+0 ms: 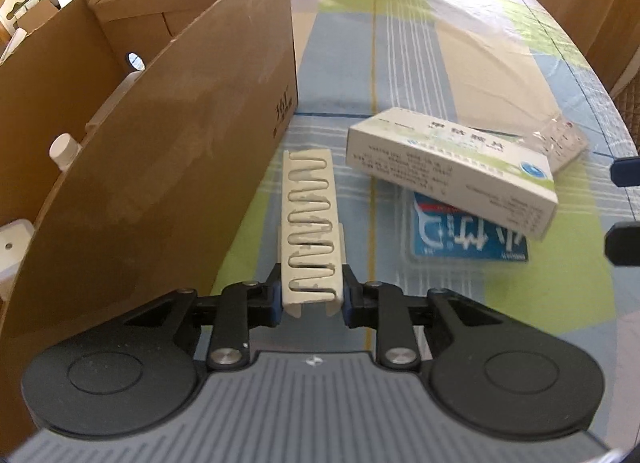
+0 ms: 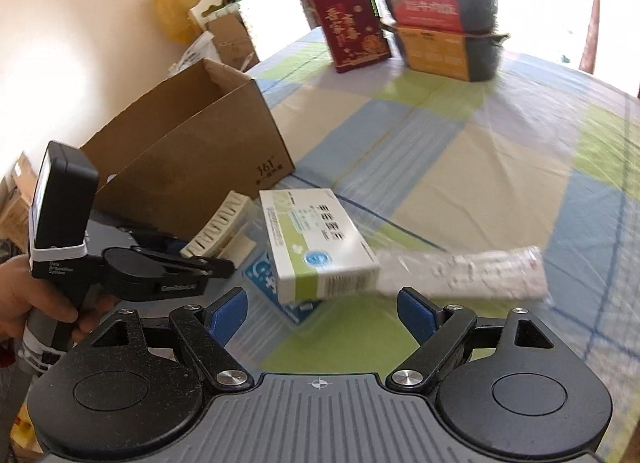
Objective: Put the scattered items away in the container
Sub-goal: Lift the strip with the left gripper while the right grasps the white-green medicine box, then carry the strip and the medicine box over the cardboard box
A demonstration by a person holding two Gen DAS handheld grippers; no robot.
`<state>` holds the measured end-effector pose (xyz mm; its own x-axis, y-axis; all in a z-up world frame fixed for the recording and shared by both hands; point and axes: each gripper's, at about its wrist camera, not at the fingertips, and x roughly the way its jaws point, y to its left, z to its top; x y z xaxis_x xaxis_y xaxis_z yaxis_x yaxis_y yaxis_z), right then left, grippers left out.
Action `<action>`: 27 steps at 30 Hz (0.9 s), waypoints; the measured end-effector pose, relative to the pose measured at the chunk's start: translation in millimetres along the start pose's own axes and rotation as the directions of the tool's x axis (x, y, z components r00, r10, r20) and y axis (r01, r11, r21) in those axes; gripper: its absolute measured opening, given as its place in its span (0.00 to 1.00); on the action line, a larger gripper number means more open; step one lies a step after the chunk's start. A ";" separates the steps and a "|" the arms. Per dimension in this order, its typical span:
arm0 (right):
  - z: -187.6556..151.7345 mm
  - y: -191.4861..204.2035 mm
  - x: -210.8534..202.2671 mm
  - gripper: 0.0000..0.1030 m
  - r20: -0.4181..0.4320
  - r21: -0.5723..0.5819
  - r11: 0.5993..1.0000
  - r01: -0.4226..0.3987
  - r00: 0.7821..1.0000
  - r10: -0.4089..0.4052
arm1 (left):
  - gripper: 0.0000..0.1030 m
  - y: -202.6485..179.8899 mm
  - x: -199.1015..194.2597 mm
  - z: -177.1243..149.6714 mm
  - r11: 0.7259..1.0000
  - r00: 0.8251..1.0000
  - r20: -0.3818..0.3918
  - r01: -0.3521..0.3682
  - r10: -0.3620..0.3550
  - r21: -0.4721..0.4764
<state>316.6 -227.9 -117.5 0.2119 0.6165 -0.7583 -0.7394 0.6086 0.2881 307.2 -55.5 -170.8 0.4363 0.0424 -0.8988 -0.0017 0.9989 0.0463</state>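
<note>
An open cardboard box (image 1: 160, 123) (image 2: 192, 143) stands on the left of the table. To its right, a white-and-green medicine box (image 1: 452, 167) (image 2: 316, 247) rests tilted on a blue packet (image 1: 468, 239) (image 2: 268, 283). A clear-wrapped white pack (image 1: 560, 143) (image 2: 464, 275) lies against its right end. My left gripper (image 1: 310, 159) (image 2: 234, 219) is shut with nothing in it, low between the carton wall and the medicine box. My right gripper (image 2: 320, 311) is open, just short of the medicine box's near end.
Inside the carton I see a white bottle cap (image 1: 64, 149). A red gift bag (image 2: 352, 23) and stacked boxed pots (image 2: 444, 23) stand at the table's far end. A wooden chair back (image 1: 580, 3) is far right. A hand (image 2: 28, 295) holds the left gripper's handle.
</note>
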 end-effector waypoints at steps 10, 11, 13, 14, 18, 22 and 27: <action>35.5 -9.6 56.9 0.85 -0.067 -0.023 0.998 -0.062 0.996 0.060 | 0.22 -0.9 21.3 29.4 1.000 1.000 -0.004 0.010 -0.010 0.006; 36.3 -11.6 62.2 0.85 -0.077 -0.014 0.998 -0.067 0.995 0.066 | 0.22 -1.4 22.4 31.0 1.000 1.000 -0.004 0.009 -0.009 0.007; 37.8 -15.6 72.9 0.85 -0.096 0.004 0.997 -0.078 0.992 0.078 | 0.22 -0.5 26.2 33.8 1.000 1.000 -0.005 0.008 -0.008 -0.002; 37.1 -15.6 75.6 0.85 -0.100 0.002 0.997 -0.078 0.992 0.078 | 0.22 0.1 28.2 35.2 1.000 1.000 -0.005 0.008 -0.008 -0.008; 31.0 -9.0 71.4 0.73 -0.083 -0.023 0.998 -0.052 0.995 0.050 | 0.22 2.4 30.7 38.7 0.999 1.000 -0.005 0.012 -0.012 -0.030; 25.0 0.7 52.1 0.71 -0.032 -0.031 1.000 -0.003 0.999 0.002 | 0.22 3.6 30.3 39.1 1.000 1.000 0.001 0.010 -0.010 -0.026; 7.2 14.8 14.5 0.71 0.038 0.067 0.995 0.069 0.997 -0.071 | 0.22 8.4 12.7 23.0 0.999 1.000 0.009 0.009 -0.009 -0.034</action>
<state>313.4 -206.3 -120.1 0.2880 0.5899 -0.7543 -0.6789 0.6813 0.2736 333.4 -47.1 -171.8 0.4442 0.0334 -0.8953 -0.0281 0.9993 0.0233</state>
